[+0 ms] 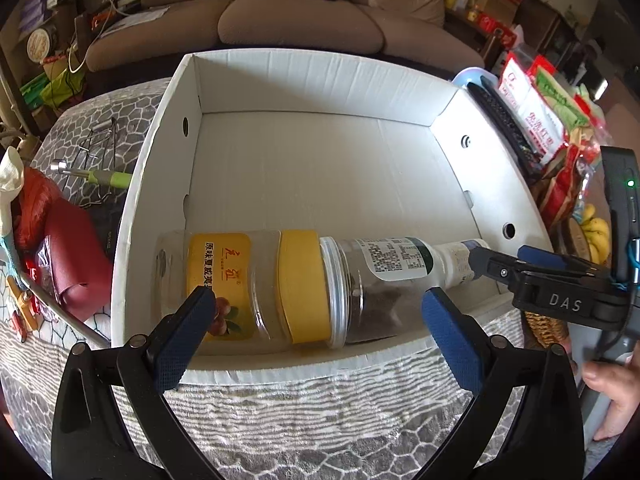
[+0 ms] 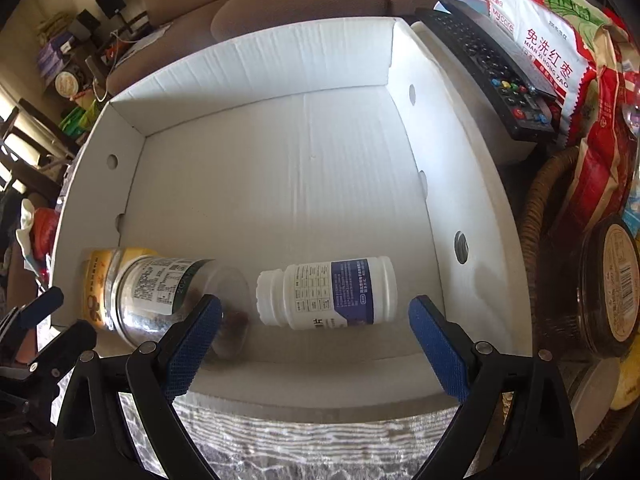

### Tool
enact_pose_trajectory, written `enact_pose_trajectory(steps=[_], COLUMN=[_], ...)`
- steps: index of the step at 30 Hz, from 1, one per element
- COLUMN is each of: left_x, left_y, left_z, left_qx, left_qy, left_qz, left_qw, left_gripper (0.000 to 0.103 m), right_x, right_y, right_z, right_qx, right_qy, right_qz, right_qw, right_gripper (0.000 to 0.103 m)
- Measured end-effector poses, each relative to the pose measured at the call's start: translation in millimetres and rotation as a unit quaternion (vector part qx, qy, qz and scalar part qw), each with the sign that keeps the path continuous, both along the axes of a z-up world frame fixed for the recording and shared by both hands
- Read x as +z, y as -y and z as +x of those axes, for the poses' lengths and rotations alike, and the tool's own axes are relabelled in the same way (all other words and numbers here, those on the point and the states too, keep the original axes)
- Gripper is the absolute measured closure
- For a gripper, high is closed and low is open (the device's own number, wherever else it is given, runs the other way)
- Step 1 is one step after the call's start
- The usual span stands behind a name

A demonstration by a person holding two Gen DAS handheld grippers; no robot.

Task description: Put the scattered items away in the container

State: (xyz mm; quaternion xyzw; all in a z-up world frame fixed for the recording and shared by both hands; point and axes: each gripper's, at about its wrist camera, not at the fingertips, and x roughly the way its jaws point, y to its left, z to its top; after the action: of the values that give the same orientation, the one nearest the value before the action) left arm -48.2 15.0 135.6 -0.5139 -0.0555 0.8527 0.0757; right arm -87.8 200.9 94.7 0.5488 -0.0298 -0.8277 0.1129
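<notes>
A white cardboard box (image 1: 160, 128) stands on the patterned table. Along its near wall lie a clear jar with a yellow label and yellow lid (image 1: 240, 280), a clear jar with dark contents (image 1: 368, 292) and a white pill bottle (image 1: 456, 260). My left gripper (image 1: 316, 312) is open over the near edge, its jaws either side of the jars. My right gripper (image 2: 314, 320) is open around the pill bottle (image 2: 332, 294) without touching it. The dark jar (image 2: 160, 296) and yellow jar (image 2: 100, 280) lie to its left. The right gripper also shows in the left wrist view (image 1: 496, 258).
Left of the box lie a green-handled tool (image 1: 100, 176), a dark red pouch (image 1: 76, 256) and metal clips. On the right are a black remote (image 2: 492, 68), snack bags (image 2: 548, 52), a wicker basket (image 2: 540, 200), a round tin (image 2: 608, 288) and bananas (image 1: 596, 232). A sofa stands behind.
</notes>
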Motion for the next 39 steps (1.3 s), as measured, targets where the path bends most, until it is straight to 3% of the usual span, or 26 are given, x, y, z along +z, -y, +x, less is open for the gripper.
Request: enact_pose_trajectory(steps=[15,22,30,34,39], left_x=[48,70,43,14,-21], left_y=[-7,17,102,167,253], left_z=[54,91,134,148,162], left_qx=[-0.015,-0.005,0.045,0.082,0.153], left_qy=[-0.027,-0.046,-0.04,-0.017,0.001], left_qz=[-0.006,-0.006,-0.006,0.016,0.014], left_qw=[0.9995,0.9989,0.9982,0.9963,0.9882], left_gripper=[0.0,0.0,0.0,0.0,0.0], right_x=[58,77,87,74,43], right_y=[-11,9,65,114,184], right_z=[67,111,162,181,201], right_qx=[0.0,0.042,0.098,0.141,0.207], right_qy=[-0.074,-0.09,-0.106,-0.107,-0.084], right_qz=[-0.012,0.011,-0.01,-0.016,-0.048], right_qw=[0.997,0.995,0.989,0.984,0.973], right_gripper=[0.006,0.006,0.006,0.006,0.006])
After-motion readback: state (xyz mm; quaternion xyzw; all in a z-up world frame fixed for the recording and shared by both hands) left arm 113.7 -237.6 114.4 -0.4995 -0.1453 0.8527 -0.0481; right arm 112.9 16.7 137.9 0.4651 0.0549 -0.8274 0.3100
